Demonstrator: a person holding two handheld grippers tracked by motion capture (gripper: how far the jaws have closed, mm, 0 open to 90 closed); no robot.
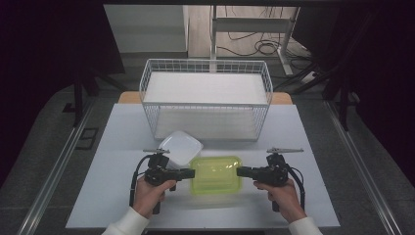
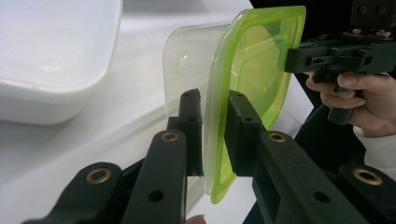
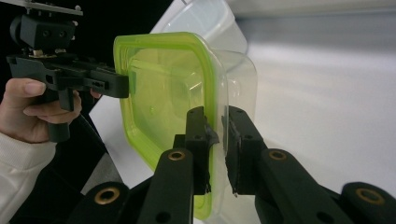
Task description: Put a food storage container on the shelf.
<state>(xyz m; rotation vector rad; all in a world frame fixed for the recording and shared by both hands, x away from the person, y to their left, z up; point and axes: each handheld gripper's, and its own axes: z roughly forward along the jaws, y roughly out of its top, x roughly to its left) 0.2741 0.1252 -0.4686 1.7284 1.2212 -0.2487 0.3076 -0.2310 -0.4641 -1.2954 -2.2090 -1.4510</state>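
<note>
A clear plastic container with a lime-green lid (image 1: pixel 216 175) is between my two grippers near the table's front edge, a faint shadow under it. My left gripper (image 1: pixel 192 173) is shut on the left rim of the lid. In the left gripper view its jaws (image 2: pixel 214 100) pinch the green rim (image 2: pixel 257 70) edge-on. From the other side, my right gripper (image 1: pixel 240 171) clamps the right rim, and the right gripper view has those jaws (image 3: pixel 215 116) closed on the lid (image 3: pixel 159 93). Each gripper view also shows the other gripper at the far edge.
A white plastic tub (image 1: pixel 182 147) rests just behind the container on the left; it also appears as the white tub (image 2: pixel 51 60) in the left gripper view. A tall white wire basket (image 1: pixel 205 98) stands at the back of the white table (image 1: pixel 303 196).
</note>
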